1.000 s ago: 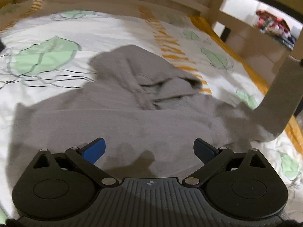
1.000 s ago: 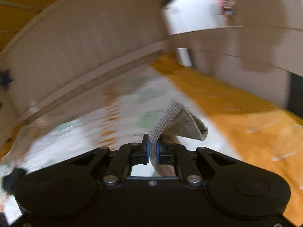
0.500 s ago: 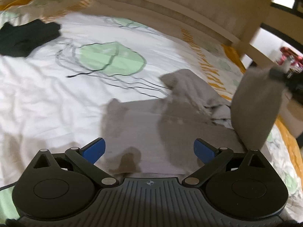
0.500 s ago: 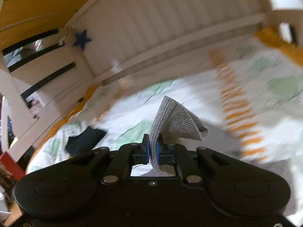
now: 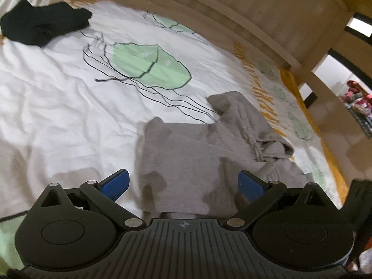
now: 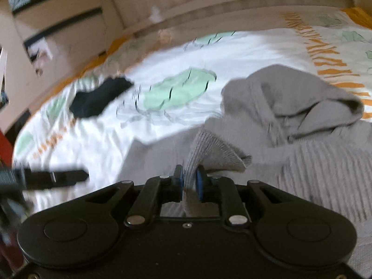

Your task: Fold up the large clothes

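The grey hoodie (image 5: 186, 162) lies spread on the white bedcover (image 5: 58, 93), near its right side, hood (image 6: 302, 102) bunched toward the wooden headboard (image 5: 267, 11). The left gripper (image 5: 183, 183) hangs just over the hoodie's near edge, its blue pads (image 5: 115, 181) wide apart with nothing between them. The right gripper (image 6: 190, 181) is low over the hoodie body, and its jaws have just been opening: the ribbed cuff (image 6: 216, 153) stands between the pads, the left pad seems against the cloth while a sliver of gap shows on the right, so the pinch looks slack. The view is blurred, so I can't tell more. A black garment (image 5: 44, 25) sits well apart at the bedcover's far left.
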